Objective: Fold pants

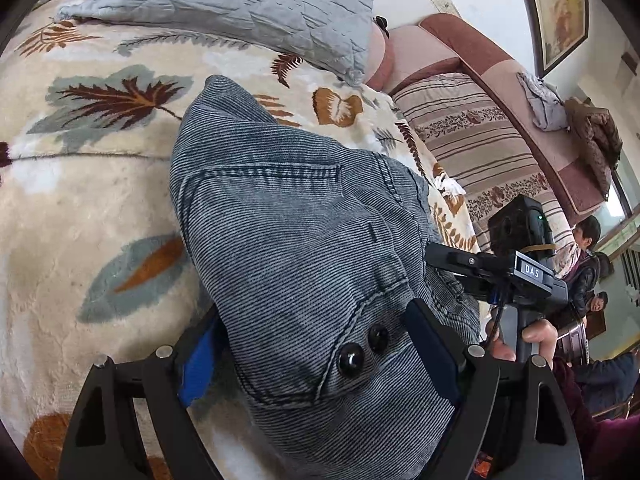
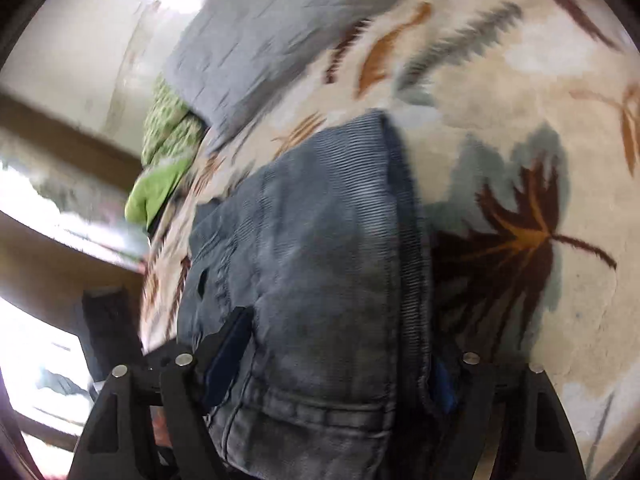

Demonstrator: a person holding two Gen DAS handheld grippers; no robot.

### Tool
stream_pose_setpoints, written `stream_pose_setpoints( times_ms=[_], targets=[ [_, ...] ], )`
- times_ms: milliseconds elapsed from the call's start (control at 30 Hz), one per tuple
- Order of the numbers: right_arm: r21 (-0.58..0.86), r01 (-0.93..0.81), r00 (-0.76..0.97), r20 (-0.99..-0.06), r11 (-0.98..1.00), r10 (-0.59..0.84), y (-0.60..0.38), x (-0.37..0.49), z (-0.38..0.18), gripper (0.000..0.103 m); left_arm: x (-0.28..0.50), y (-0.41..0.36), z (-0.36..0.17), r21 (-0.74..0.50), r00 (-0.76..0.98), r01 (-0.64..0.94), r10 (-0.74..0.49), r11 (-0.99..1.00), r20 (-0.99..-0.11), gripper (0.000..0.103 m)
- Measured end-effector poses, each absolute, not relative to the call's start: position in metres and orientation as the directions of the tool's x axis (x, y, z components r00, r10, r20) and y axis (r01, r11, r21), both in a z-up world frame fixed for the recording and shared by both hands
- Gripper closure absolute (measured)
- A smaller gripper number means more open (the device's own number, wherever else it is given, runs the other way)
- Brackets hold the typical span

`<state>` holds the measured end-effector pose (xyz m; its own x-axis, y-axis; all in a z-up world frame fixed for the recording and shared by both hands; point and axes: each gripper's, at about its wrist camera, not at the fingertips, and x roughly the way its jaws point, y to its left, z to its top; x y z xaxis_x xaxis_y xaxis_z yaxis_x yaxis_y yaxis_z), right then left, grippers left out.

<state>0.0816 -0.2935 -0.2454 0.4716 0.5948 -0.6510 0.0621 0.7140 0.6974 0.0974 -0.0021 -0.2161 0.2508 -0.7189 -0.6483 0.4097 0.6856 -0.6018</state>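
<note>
Pants: the faded blue-grey corduroy pants (image 1: 288, 240) are lying bunched on the cream leaf-patterned fleece blanket (image 1: 88, 208) covering the bed.
Left tool: the left tool (image 1: 320, 364) is straddling the buttoned waistband with jaws wide; whether its pads are pressing I cannot tell.
Right tool: the right tool (image 2: 336, 376) is straddling the belt-looped waistband; the blurred view leaves its grip unclear.
Beyond: a grey quilted pillow (image 1: 248, 8) is resting farther up the blanket.

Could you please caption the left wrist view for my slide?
Left gripper straddles bunched grey-blue pants on a leaf-print blanket.
</note>
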Motion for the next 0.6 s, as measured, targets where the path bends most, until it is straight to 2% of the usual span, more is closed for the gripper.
stream_pose_setpoints(
  times_ms=[100, 200, 333, 433, 600],
  targets=[
    [0.687, 0.03, 0.461, -0.654, 0.726, 0.6, -0.281, 0.082, -0.241, 0.024, 0.094, -0.006, -0.212, -0.589, 0.269, 0.414, -0.711, 0.694, -0.649, 0.019],
    [0.701, -0.031, 0.461, -0.622, 0.712, 0.633, -0.272, 0.081, -0.231, 0.028, 0.088, -0.008, -0.203, -0.555, 0.307, 0.431, -0.694, 0.711, -0.651, 0.042],
    [0.624, -0.075, 0.485, -0.659, 0.778, 0.575, -0.256, 0.07, -0.22, 0.04, 0.087, -0.004, -0.196, -0.544, 0.34, 0.406, -0.674, 0.734, -0.656, 0.062],
    [0.592, -0.07, 0.508, -0.672, 0.803, 0.54, -0.254, 0.063, -0.215, 0.049, 0.084, -0.007, -0.19, -0.532, 0.354, 0.409, -0.666, 0.741, -0.656, 0.065],
    [0.513, -0.079, 0.535, -0.702, 0.855, 0.471, -0.249, 0.055, -0.207, 0.055, 0.076, -0.02, -0.176, -0.438, 0.386, 0.457, -0.616, 0.774, -0.686, 0.068]
  ],
)
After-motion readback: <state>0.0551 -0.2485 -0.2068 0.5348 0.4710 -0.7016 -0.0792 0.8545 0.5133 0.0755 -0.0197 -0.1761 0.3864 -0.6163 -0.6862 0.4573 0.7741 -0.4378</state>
